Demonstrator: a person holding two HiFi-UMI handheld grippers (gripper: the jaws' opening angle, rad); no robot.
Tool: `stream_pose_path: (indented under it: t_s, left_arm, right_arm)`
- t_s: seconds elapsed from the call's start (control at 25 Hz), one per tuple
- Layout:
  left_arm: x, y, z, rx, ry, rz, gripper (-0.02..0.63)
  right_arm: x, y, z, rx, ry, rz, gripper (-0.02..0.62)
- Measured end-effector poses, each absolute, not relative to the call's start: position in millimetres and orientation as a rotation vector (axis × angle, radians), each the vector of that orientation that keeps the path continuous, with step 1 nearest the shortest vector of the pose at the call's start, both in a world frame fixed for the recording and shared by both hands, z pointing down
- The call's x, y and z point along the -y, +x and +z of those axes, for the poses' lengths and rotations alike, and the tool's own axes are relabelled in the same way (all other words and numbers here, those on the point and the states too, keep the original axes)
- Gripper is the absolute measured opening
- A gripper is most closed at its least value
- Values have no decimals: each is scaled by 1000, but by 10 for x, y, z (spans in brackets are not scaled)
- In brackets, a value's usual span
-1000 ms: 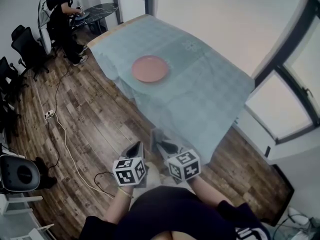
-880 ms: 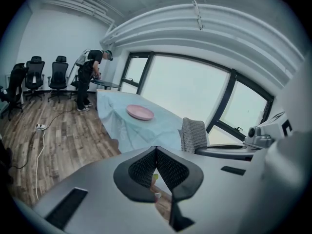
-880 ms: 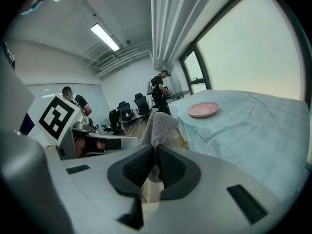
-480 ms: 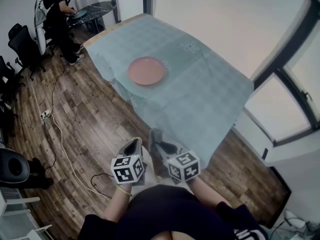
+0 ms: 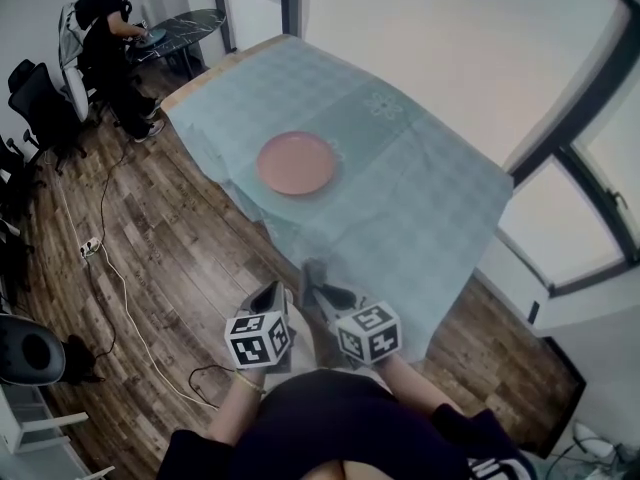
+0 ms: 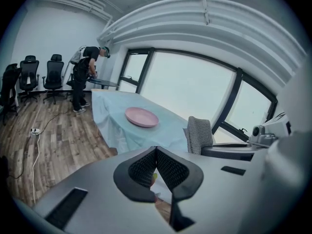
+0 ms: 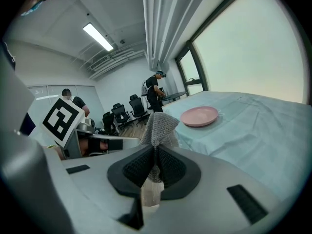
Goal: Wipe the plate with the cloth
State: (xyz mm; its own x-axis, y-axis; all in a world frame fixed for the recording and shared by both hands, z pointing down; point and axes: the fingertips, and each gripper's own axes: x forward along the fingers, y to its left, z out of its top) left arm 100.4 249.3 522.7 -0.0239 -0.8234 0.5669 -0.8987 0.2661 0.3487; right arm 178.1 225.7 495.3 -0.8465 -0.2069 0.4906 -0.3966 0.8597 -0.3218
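The desk (image 5: 420, 198), draped in a pale blue tablecloth, carries the pink plate (image 5: 296, 163) near its middle, well apart from both grippers, which are held side by side close to the person's body above the wooden floor (image 5: 190, 258). The right gripper (image 7: 156, 147) has its jaws pinched on the grey knitted cloth (image 7: 157, 126) (it stands up above the jaws), while the left gripper (image 6: 156, 150) has its jaws pressed together with nothing between them.

Head view steeply down; both gripper views level; plate (image 5: 296, 163) shared.
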Motion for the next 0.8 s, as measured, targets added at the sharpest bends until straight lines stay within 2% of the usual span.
stream_pose_path:
  t_s: [0.8]
  left_arm:
    - [-1119,-328,5221,1711,1679,225,14]
  right_arm:
    - [-875,500,4833,2549,702,584,32]
